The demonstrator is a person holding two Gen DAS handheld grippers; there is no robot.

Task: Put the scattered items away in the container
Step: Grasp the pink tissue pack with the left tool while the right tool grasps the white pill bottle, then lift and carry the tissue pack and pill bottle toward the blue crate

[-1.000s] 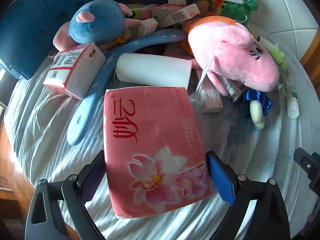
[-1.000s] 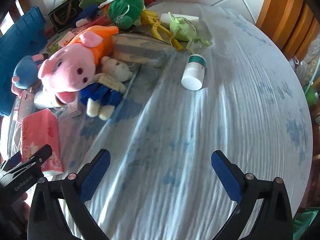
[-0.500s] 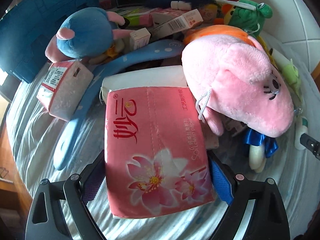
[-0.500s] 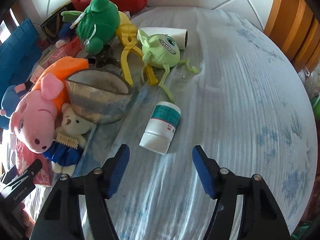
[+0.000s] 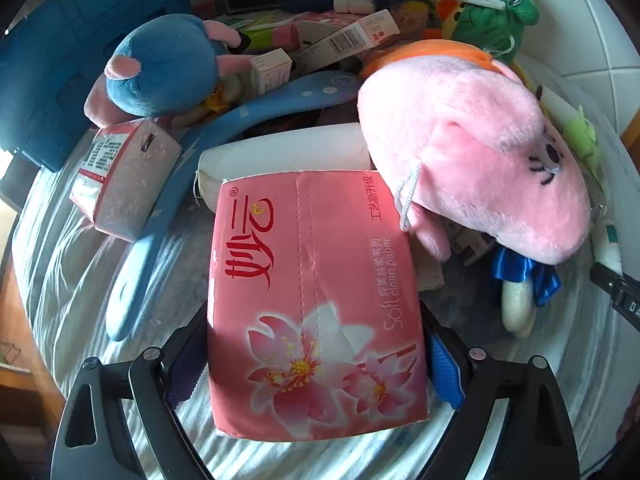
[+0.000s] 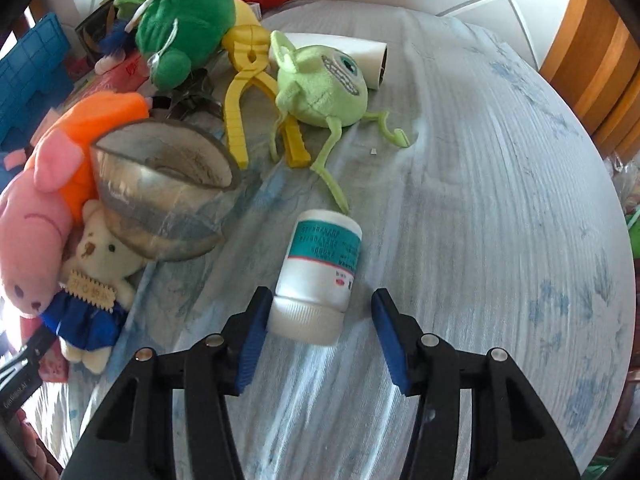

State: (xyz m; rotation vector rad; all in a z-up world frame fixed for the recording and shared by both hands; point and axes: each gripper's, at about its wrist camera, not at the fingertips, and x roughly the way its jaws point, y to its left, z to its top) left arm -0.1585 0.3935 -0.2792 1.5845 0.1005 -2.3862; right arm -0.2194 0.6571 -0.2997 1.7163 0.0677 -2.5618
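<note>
**Tissue pack held, bottle between open fingers**

The left gripper [image 5: 316, 364] clamps one pink plastic tissue pack [image 5: 312, 300] printed "Soft clean paper", above the cloth-covered table [image 5: 60, 264]. The right gripper [image 6: 318, 336] stands spread around one white pill bottle with a teal label [image 6: 320, 276] lying there; one finger touches its cap.

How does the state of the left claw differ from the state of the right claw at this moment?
The left claw is shut on the pink tissue pack, both pads pressing its sides. The right claw is open around the white medicine bottle: one pad is at the cap, the other stands apart. The pack is gripped; the bottle lies on the tablecloth.
</note>
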